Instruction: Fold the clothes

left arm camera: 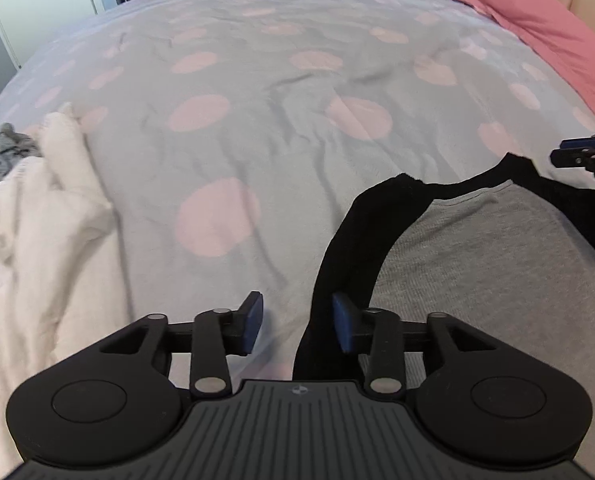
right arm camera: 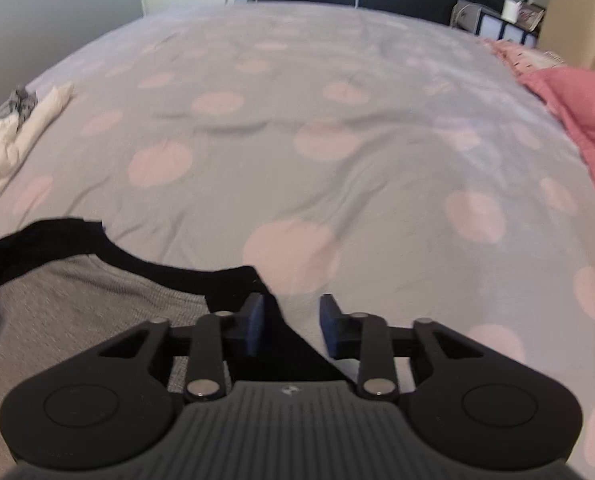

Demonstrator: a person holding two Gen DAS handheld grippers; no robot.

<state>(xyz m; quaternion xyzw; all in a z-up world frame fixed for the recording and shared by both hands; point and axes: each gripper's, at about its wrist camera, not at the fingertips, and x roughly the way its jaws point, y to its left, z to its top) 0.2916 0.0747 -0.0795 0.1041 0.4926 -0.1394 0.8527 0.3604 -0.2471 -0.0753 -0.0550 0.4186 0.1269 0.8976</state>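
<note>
A grey shirt with black sleeves and collar (left arm camera: 489, 264) lies flat on the bed; it also shows in the right wrist view (right arm camera: 77, 300). My left gripper (left arm camera: 297, 326) is open, its jaws astride the edge of the shirt's black left sleeve (left arm camera: 337, 264), holding nothing. My right gripper (right arm camera: 291, 326) is open over the black right sleeve (right arm camera: 265, 320), empty. The right gripper's tips also show at the right edge of the left wrist view (left arm camera: 577, 158).
The bed has a grey cover with pink dots (left arm camera: 257, 120). A heap of white clothes (left arm camera: 37, 220) with a grey garment (left arm camera: 9, 152) lies at the left. Pink pillows (left arm camera: 545, 36) lie at the right. A nightstand (right arm camera: 497, 16) stands beyond the bed.
</note>
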